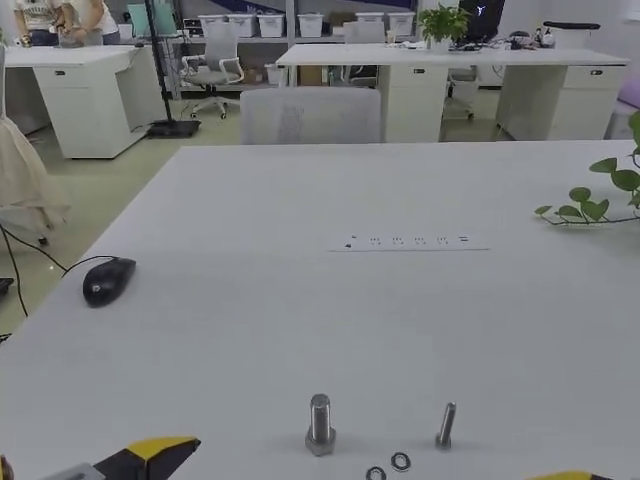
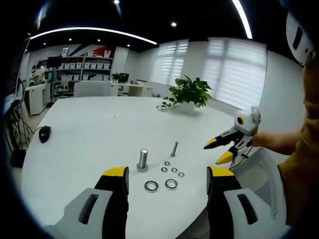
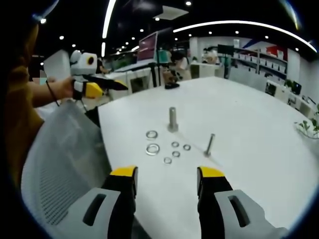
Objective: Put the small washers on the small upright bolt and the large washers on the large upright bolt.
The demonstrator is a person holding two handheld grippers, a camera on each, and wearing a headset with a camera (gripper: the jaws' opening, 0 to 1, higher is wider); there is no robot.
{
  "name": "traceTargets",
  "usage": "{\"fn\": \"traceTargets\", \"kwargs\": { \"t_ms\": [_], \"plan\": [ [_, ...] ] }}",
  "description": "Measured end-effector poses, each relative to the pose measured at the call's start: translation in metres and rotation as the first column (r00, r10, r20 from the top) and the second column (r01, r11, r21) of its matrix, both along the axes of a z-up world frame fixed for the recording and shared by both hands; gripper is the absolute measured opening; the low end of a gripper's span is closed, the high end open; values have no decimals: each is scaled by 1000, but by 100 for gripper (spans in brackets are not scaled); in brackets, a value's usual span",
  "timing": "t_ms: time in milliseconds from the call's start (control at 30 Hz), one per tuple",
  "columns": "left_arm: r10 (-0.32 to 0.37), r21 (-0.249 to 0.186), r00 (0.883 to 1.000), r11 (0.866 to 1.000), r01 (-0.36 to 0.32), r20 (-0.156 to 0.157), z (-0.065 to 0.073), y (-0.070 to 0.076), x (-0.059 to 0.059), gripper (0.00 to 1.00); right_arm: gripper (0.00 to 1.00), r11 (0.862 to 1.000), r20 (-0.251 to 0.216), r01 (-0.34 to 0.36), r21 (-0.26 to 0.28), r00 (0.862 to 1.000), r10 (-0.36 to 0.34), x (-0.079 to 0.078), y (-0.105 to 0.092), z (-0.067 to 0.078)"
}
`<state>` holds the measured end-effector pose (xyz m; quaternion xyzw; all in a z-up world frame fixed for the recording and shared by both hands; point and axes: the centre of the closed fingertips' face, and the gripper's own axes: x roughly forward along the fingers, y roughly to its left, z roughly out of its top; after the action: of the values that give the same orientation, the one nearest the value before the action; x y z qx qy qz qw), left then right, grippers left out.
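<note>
Facing office desks (image 1: 450, 62), white table (image 1: 300, 330) bears large bolt (image 1: 320, 424).

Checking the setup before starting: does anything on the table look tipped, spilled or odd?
Nothing stands out. The large bolt and small bolt both stand upright; the large washers and small washers lie flat and loose on the table near them.

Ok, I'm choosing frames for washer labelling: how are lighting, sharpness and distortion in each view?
Head view: even light, slightly soft, washers tiny at the bottom edge. Left gripper view: fisheye curves the table, ceiling strips glare. Right gripper view: same curving, washers distinct.
</note>
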<state>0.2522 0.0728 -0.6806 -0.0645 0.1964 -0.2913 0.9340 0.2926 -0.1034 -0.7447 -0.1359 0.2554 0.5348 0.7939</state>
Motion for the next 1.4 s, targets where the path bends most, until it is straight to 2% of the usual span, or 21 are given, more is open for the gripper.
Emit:
{"fn": "traceTargets", "kwargs": {
  "t_ms": [433, 967, 1133, 1333, 1400],
  "plan": [
    [0, -12, 1000, 1000, -1, -26, -8, 0, 7, 63, 49, 1000, -21, -10, -16, 1000, 10, 2, 4, -10],
    [9, -24, 997, 1000, -11, -79, -27, 2, 19, 63, 49, 995, -61, -85, -59, 995, 81, 5, 8, -25],
    [-1, -13, 997, 1000, 0, -80, -28, 2, 22, 63, 49, 991, -70, -109, -72, 992, 104, 7, 11, -28],
    [-21, -13, 997, 1000, 20, -72, -24, -4, 25, 63, 49, 985, -58, -149, -85, 988, 144, 8, 18, -23],
    [-38, 3, 996, 999, 38, -77, -26, -7, 24, 63, 49, 980, -57, -176, -96, 984, 171, 8, 22, -24]
  ]
}}
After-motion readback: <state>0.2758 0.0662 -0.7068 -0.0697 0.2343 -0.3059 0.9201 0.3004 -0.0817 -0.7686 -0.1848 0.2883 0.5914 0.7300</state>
